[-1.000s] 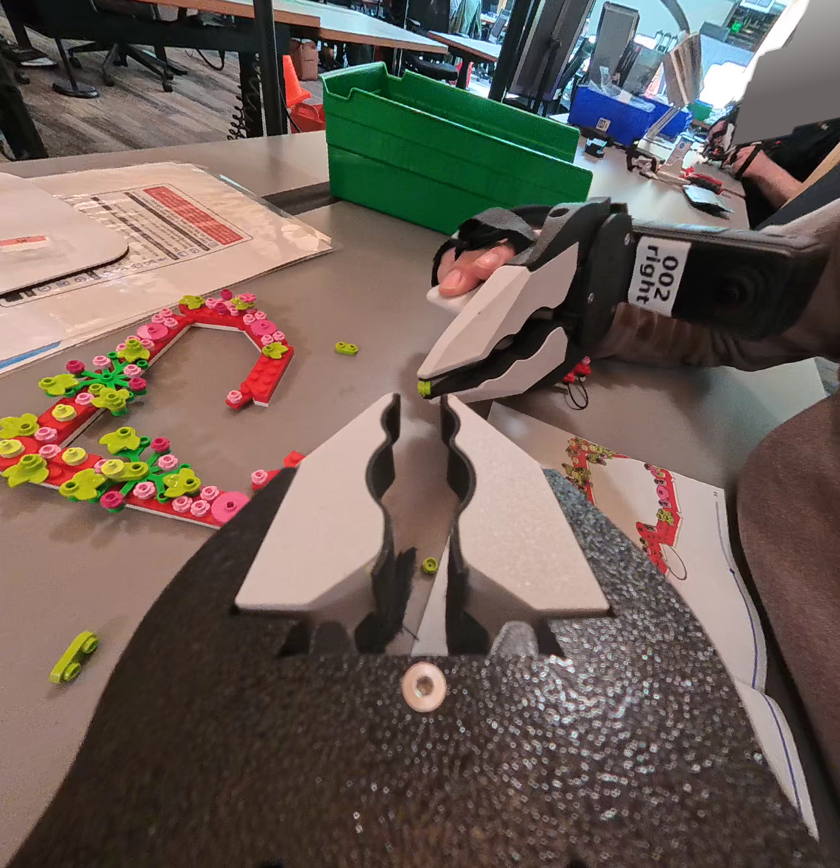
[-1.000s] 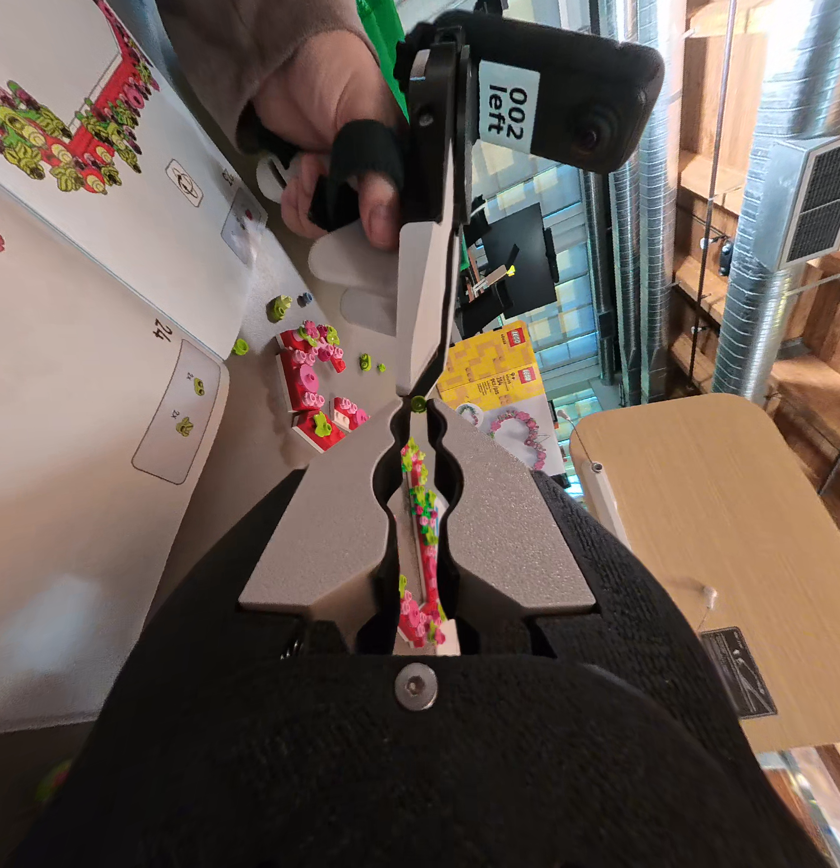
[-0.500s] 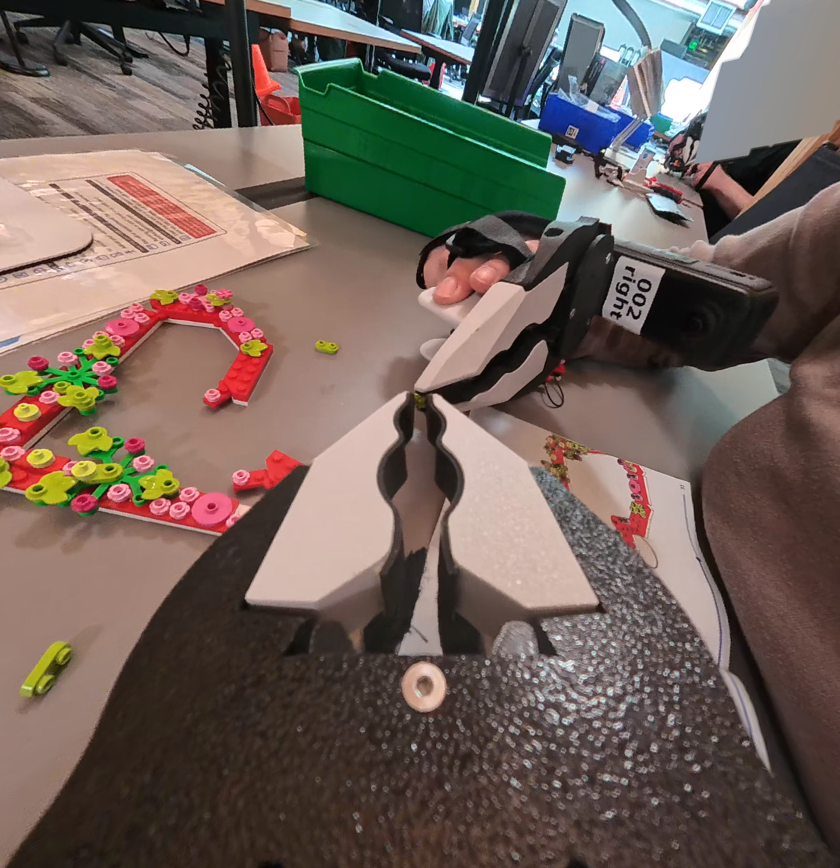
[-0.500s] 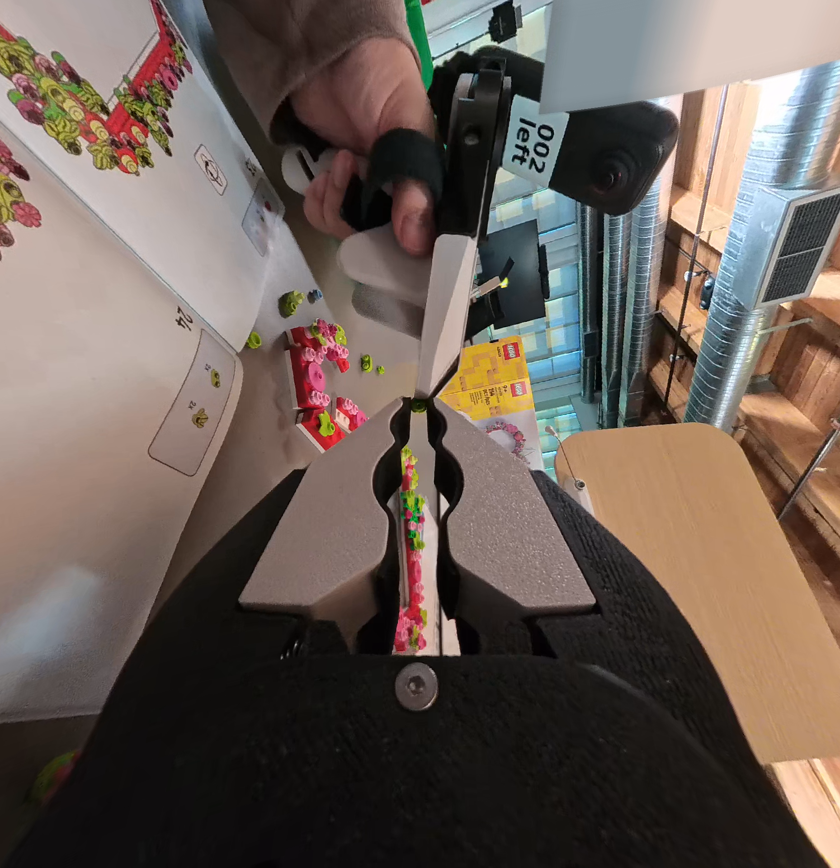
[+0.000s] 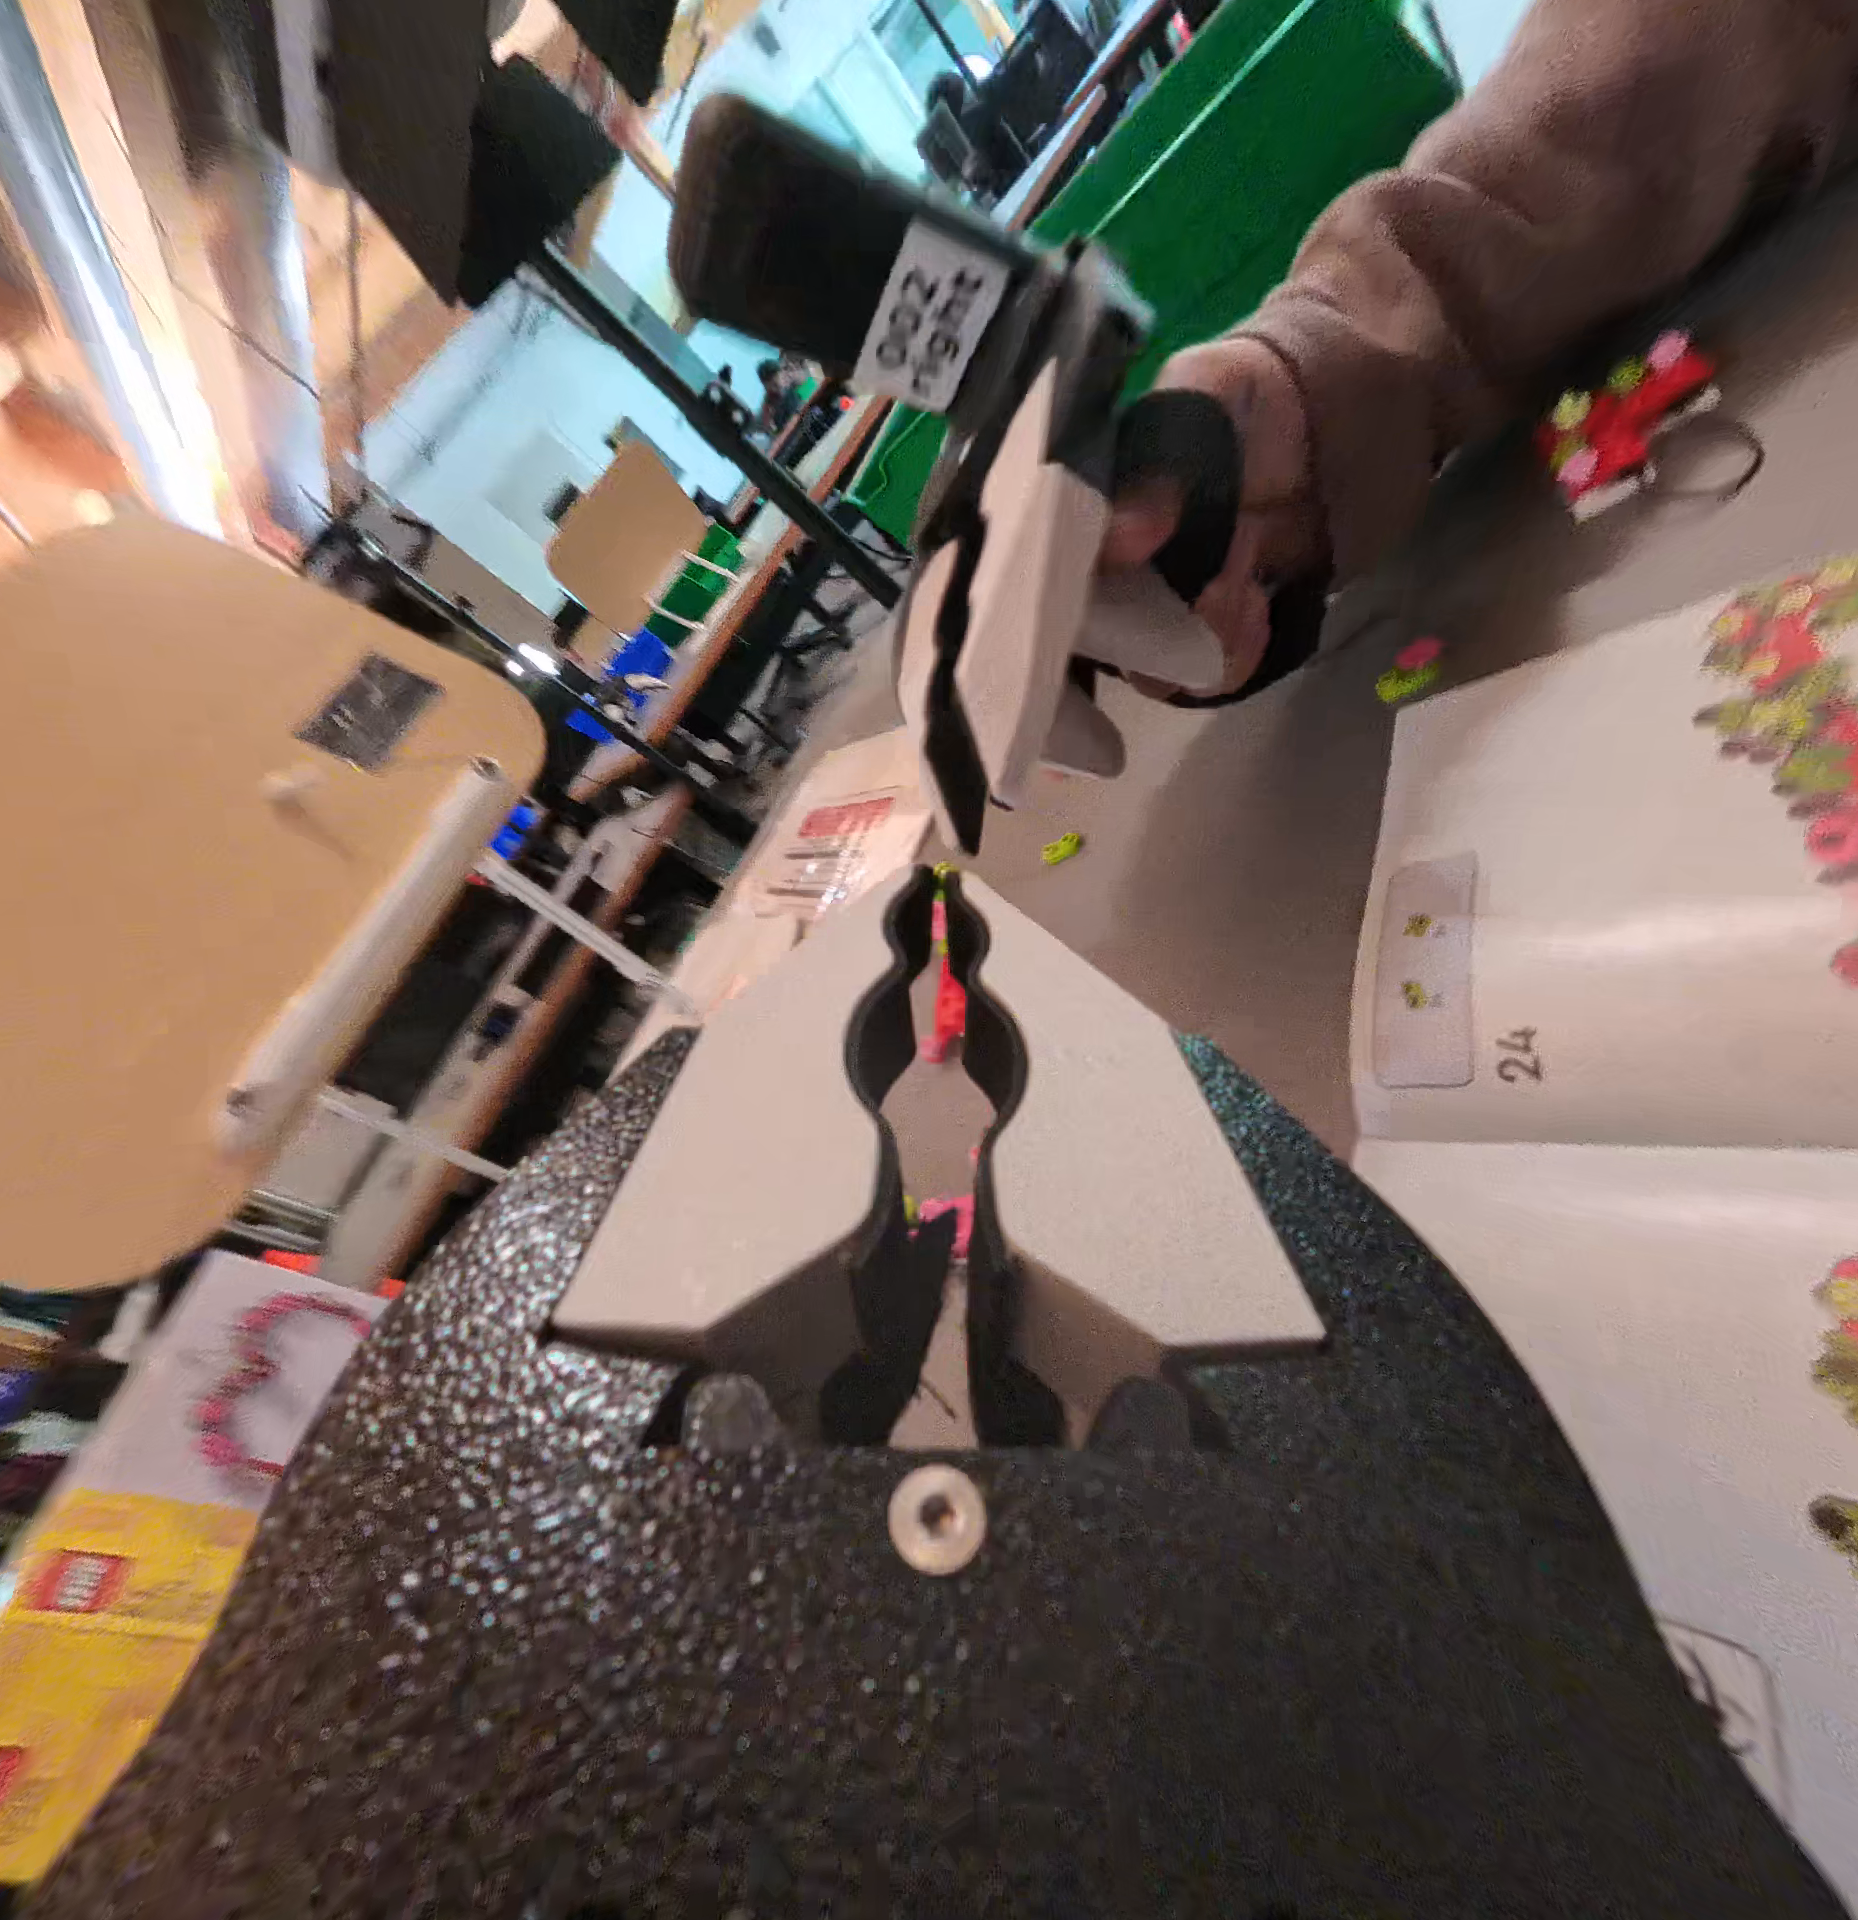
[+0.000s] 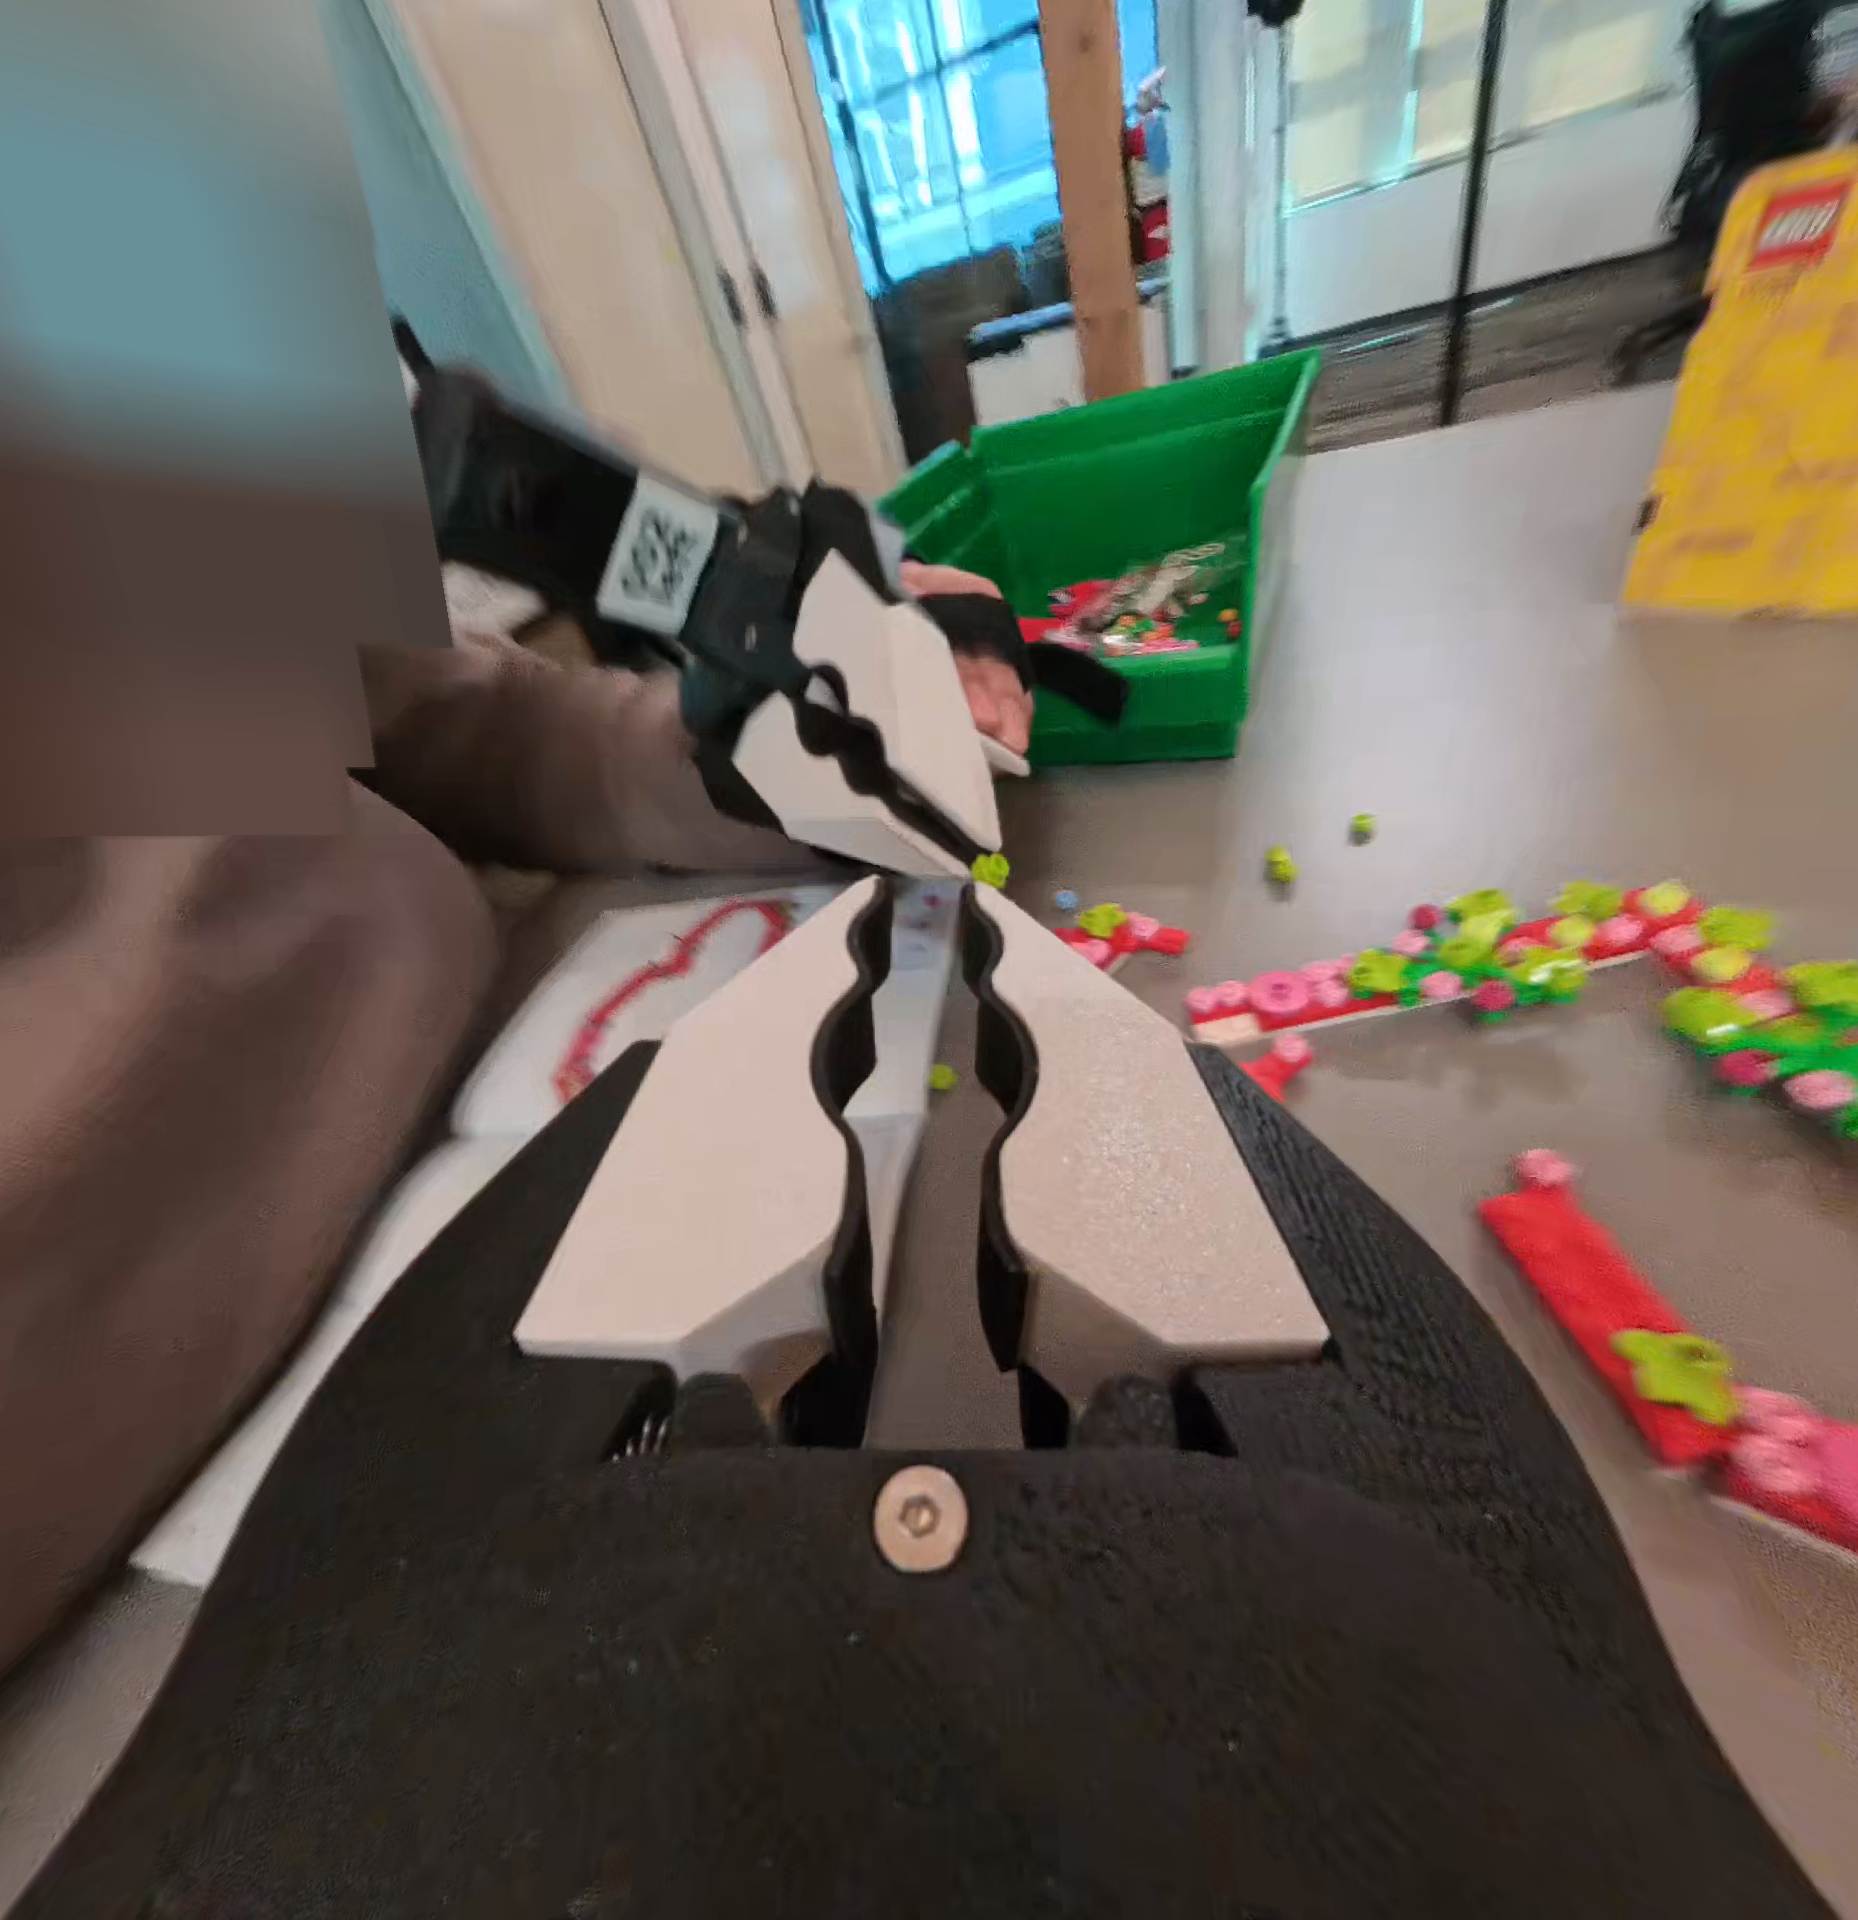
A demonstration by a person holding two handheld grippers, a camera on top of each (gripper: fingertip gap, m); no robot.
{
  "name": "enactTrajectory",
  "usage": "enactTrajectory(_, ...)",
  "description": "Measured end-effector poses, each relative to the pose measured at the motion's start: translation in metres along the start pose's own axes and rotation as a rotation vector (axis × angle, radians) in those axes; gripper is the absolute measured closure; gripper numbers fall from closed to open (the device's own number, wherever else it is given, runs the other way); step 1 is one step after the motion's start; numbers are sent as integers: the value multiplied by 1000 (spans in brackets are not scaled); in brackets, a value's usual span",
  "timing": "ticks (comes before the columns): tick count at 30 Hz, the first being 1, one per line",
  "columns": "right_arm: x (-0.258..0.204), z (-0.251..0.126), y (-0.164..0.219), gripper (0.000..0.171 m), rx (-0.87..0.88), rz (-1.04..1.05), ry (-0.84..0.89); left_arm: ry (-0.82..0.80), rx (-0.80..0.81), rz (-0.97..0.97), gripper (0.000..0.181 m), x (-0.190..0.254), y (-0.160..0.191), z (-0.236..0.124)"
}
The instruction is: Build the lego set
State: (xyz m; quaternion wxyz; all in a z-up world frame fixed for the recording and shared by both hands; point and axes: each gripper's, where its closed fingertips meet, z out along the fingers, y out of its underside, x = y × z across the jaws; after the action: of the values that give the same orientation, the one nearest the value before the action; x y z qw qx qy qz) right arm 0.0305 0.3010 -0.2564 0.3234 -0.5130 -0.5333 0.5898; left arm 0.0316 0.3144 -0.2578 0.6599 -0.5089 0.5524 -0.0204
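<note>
My left gripper [image 5: 935, 878] is shut on a tiny lime green stud [image 5: 943, 869] at its very tips. In the right wrist view the left gripper [image 6: 972, 857] comes in from the upper left with the lime stud [image 6: 990, 870] at its tip. My right gripper [image 6: 922, 894] is open and empty, its tips just below and beside the stud. It also shows in the left wrist view [image 5: 966, 821], close above my left tips. The red Lego build [image 6: 1476, 966] with pink and lime flowers lies on the grey table at the right.
An open instruction booklet [image 5: 1631, 935] lies under the grippers. A green bin [image 6: 1133, 540] with bagged parts stands behind. A yellow Lego box [image 6: 1777, 416] stands at the far right. A separate red plate section [image 6: 1590, 1288] and loose lime pieces [image 6: 1278, 862] lie on the table.
The lime stud passed from my right gripper to my left. My left gripper closed on it, my right gripper opened and let go. Both grippers have rolled to new angles.
</note>
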Motion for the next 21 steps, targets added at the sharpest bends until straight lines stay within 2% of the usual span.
enactTrajectory(2, 1, 0, -2, 161, 41, 132, -52, -25, 16, 87, 181, 2, -5, 0)
enactTrajectory(8, 2, 1, 0, 163, 36, 220, -70, -44, 37, 168, 181, 5, -12, -1)
enactTrajectory(15, -3, 1, -3, 167, 63, 310, -147, -47, 51, 189, 181, 7, -16, -2)
enactTrajectory(18, -3, 1, -2, 167, 54, 295, -145, -35, 50, 120, 180, 7, -15, -1)
enactTrajectory(19, -1, 0, -1, 167, 41, 268, -123, -31, 21, 68, 175, 6, -12, 1)
enactTrajectory(21, 8, -1, 10, 167, -36, 160, -38, 4, -85, -73, 151, 3, 2, 5)
